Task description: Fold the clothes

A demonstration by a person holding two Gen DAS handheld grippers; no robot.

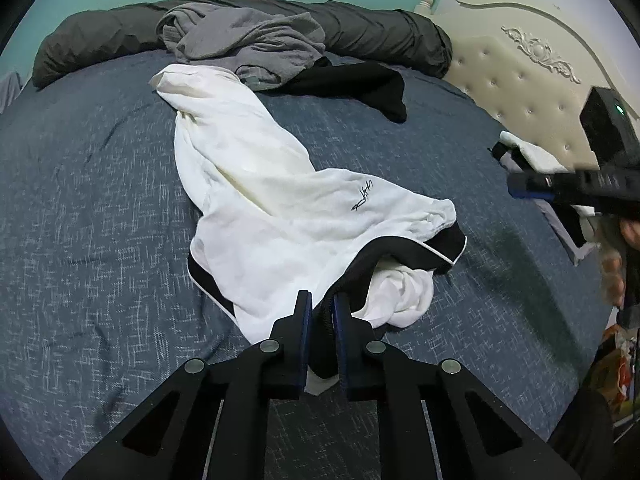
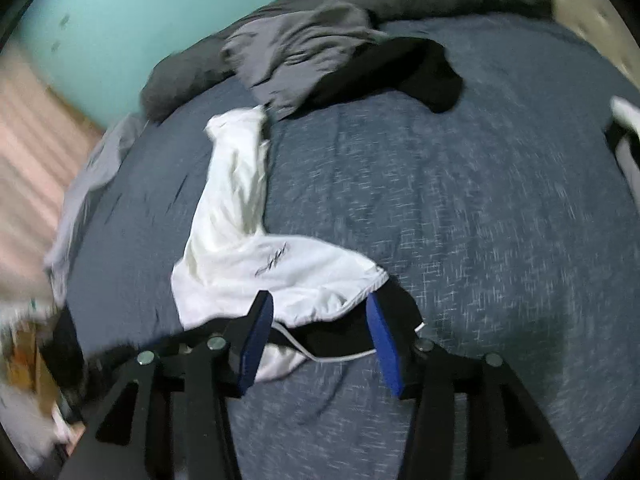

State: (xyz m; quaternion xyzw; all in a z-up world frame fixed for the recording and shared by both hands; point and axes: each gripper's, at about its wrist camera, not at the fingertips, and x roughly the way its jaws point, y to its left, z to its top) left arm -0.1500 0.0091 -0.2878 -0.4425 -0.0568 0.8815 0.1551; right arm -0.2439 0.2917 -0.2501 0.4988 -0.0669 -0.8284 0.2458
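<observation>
Two tools in play here: the left tool [image 1: 321,300] is clenched on the black-trimmed near edge of the white garment [image 1: 260,200], which lies stretched across the blue bed [image 1: 100,220] with one long end reaching toward the far side. The right tool [image 2: 320,308] hangs released just above that same near edge, jaws spread wide and gripping nothing, though its view is pretty blurry. A grey garment [image 1: 248,40] and a black one [image 1: 360,84] sit bunched together at the far side, touching the white one's tip.
</observation>
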